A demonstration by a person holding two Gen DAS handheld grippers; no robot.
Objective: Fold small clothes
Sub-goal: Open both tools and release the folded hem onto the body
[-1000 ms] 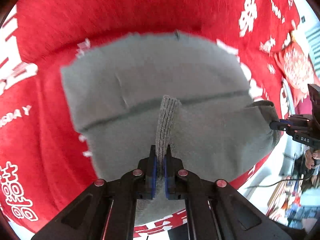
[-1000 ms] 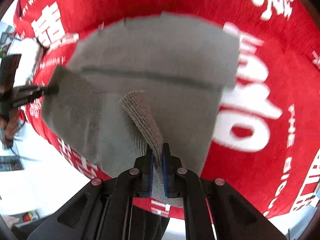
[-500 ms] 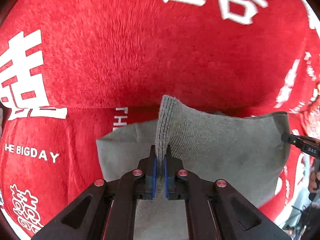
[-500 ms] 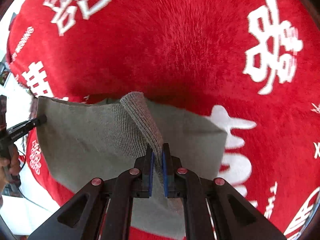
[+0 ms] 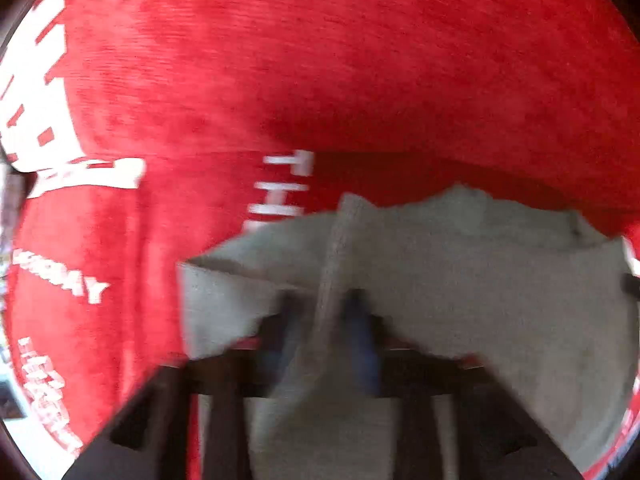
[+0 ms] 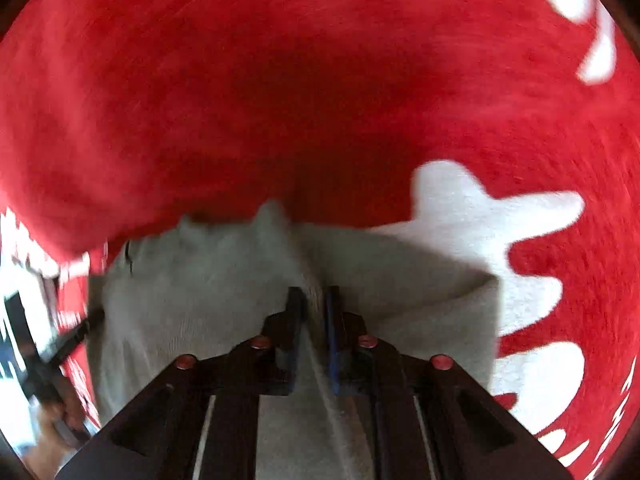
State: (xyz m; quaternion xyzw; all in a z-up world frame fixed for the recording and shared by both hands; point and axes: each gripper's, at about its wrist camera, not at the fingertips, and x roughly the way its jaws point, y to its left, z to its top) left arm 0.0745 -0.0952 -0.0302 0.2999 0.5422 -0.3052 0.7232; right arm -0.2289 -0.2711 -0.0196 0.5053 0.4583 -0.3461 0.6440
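Observation:
A small grey knit garment [image 5: 460,280] lies folded over on a red cloth with white lettering [image 5: 320,60]. My left gripper [image 5: 324,300] has its fingers parted a little, with the garment's ribbed edge still between them; the view is blurred. In the right wrist view the same grey garment [image 6: 208,280] fills the lower middle. My right gripper [image 6: 314,296] has its fingers slightly apart around a thin fold of the garment. The tip of the left gripper shows at the left edge of that view [image 6: 76,332].
The red cloth [image 6: 280,80] covers the whole surface around the garment. Its edge and a bright floor area show at the far left of the right wrist view [image 6: 16,320].
Both grippers have carried the garment's edge forward and down onto the cloth, folding it over itself. Both sets of fingers, shut before, now stand slightly apart.

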